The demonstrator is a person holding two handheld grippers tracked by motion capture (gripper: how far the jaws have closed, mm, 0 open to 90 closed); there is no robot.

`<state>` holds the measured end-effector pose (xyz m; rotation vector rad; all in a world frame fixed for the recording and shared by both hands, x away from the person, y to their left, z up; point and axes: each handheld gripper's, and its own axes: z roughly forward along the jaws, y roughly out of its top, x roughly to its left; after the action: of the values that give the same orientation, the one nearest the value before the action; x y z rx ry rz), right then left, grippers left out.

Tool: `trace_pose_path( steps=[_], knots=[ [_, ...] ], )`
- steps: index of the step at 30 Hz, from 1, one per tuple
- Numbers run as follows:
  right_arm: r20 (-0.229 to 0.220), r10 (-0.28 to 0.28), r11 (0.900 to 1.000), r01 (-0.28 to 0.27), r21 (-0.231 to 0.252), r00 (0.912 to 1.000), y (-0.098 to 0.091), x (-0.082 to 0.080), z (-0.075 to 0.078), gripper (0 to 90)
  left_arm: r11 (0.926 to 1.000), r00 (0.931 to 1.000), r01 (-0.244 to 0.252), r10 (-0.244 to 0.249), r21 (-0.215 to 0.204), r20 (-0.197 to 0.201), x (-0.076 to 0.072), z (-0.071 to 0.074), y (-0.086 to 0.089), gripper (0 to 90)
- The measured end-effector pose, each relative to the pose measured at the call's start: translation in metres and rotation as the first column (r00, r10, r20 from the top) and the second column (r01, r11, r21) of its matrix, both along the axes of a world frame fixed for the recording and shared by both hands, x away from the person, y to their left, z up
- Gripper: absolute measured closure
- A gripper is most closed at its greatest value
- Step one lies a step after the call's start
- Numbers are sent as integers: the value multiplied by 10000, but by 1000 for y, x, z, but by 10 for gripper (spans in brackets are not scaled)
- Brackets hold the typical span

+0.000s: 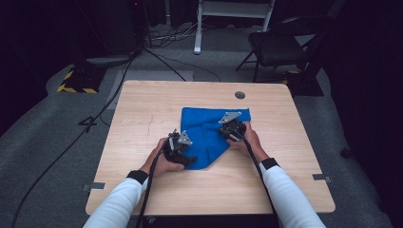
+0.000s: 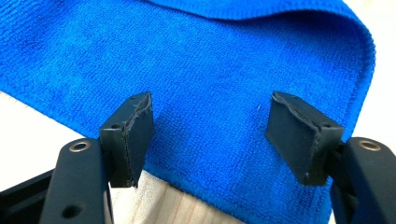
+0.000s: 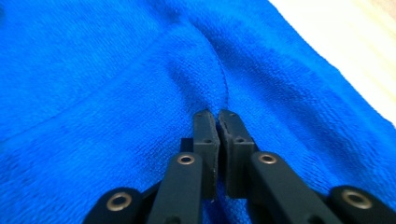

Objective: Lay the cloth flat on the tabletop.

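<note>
- Left gripper [image 2: 212, 126] is wide open, both black jaws spread apart right over the near edge of the blue cloth [image 2: 219, 70], nothing between them but cloth surface and a sliver of wood.
- Right gripper [image 3: 218, 122] has its jaws pressed together, tips down against the cloth where a little ridge of fabric bunches up. Looks like it's pinching a fold, but I honestly can't tell if fabric is actually caught between the jaws or just sitting under them.
- From the high view, the blue cloth [image 1: 209, 135] sits around the middle of the table, folded or partly folded, with a pointed corner hanging toward the person's side.
- The left gripper [image 1: 178, 145] is at the cloth's lower left edge, the right gripper [image 1: 233, 127] on the cloth's right part, up near the far edge. Each has a grey three-cornered plate on top.
- Both hands come in from the bottom, white sleeves with dark cuffs, a black cable trailing back along each arm.
- The table [image 1: 142, 109] is light wood with a small round dark grommet [image 1: 240, 95] near the far edge.
- Further out: grey carpet, a dark folding chair [image 1: 280, 45] behind the table on the right, cables on the floor, and a yellow-and-black striped base [image 1: 76, 80] off to the far left.
</note>
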<state>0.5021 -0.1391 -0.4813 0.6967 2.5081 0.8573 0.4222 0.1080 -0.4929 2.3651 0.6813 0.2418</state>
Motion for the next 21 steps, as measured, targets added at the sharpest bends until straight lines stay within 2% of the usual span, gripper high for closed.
trace_pose_path(
  steps=[6,12,16,17,18,20,21],
  knots=[
    [322,226,9973,-248,697,9992,-19,-16,18,882,9999,9999,-129,129,40,-20,-1,0,1,312],
    [517,327,9871,-403,1549,9981,-60,-43,33,881,9997,9998,-194,193,173,60,-3,1,0,312],
    [536,389,9820,-481,1826,9978,-85,-60,33,874,9992,9996,-278,278,271,-17,-5,2,1,309],
    [536,389,9820,-481,1826,9978,-85,-60,33,874,9992,9996,-278,278,271,-17,-5,2,1,309],
    [472,433,9791,-517,1967,9979,-99,-71,30,864,9990,9993,-356,358,262,-71,-7,2,2,309],
    [493,449,9790,-538,1968,9978,-104,-74,29,853,9989,9993,-374,375,290,-19,-9,2,2,308],
    [446,505,9794,-582,1934,9977,-115,-84,25,821,9990,9994,-353,355,275,-64,-10,2,3,308]
  ],
)
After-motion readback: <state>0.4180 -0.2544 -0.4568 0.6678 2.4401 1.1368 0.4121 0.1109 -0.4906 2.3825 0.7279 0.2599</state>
